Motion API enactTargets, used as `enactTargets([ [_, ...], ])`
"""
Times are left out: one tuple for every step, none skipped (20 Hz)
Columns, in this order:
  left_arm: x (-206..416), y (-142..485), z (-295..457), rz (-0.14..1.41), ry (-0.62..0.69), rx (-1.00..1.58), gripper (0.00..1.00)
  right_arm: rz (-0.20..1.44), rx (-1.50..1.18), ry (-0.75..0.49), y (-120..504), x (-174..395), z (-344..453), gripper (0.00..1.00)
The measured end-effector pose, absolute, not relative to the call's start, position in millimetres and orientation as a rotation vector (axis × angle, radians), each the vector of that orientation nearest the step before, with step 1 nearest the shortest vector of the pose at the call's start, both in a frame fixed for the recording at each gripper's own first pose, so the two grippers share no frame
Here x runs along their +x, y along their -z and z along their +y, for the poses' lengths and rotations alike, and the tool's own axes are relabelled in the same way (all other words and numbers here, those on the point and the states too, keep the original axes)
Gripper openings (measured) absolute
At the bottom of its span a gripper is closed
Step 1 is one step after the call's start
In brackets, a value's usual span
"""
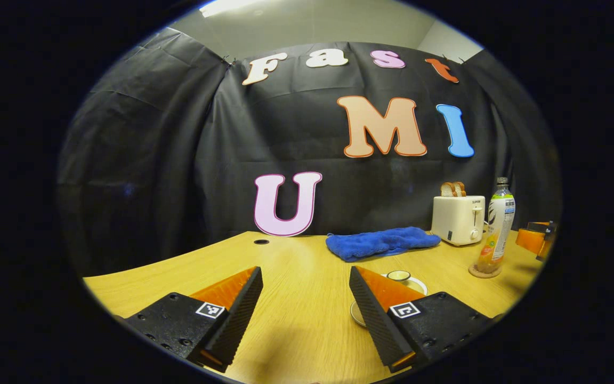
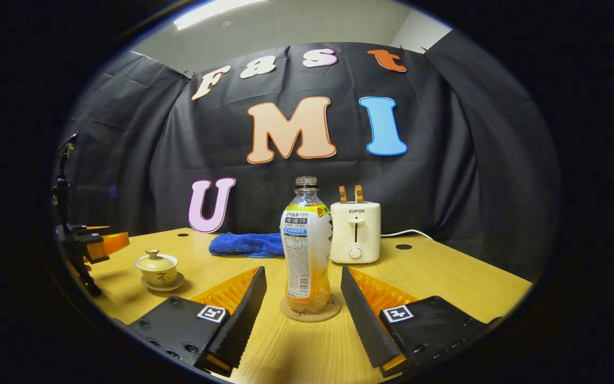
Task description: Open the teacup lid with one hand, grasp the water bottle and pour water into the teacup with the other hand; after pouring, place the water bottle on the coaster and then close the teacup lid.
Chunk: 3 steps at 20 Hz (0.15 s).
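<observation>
Teacup (image 2: 156, 268) with its lid on sits just ahead-right of the spread left tool (image 1: 305, 314); upright water bottle (image 2: 307, 246) on its coaster (image 2: 310, 311) stands dead ahead of the spread right tool (image 2: 303, 314).

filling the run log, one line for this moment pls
left gripper: open, near teacup | right gripper: open, facing water bottle | bottle: upright on coaster | teacup lid: on

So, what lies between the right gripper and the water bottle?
Only bare table, seen in the right gripper view; the water bottle stands just ahead of the open right gripper.
</observation>
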<state>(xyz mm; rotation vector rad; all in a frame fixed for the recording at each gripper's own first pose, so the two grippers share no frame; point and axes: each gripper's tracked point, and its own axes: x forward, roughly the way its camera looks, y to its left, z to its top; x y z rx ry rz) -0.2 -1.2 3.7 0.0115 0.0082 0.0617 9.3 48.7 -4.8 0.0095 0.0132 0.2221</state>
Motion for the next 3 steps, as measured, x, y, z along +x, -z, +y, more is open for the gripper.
enactTargets([
  [-0.8, -4.2, -0.7, 0.006, -0.062, 0.01, 0.96, 0.013, 0.009, -0.22, 4.4, 9.8, 47.7, 0.87],
  [-1.0, -3.7, -0.5, 0.008, -0.062, 0.011, 0.96, 0.012, 0.01, -0.219, 4.4, 9.0, 48.5, 0.87],
  [-2.0, -3.9, -0.6, 0.007, -0.063, 0.011, 0.96, 0.012, 0.009, -0.218, 4.0, 8.9, 49.0, 0.9],
])
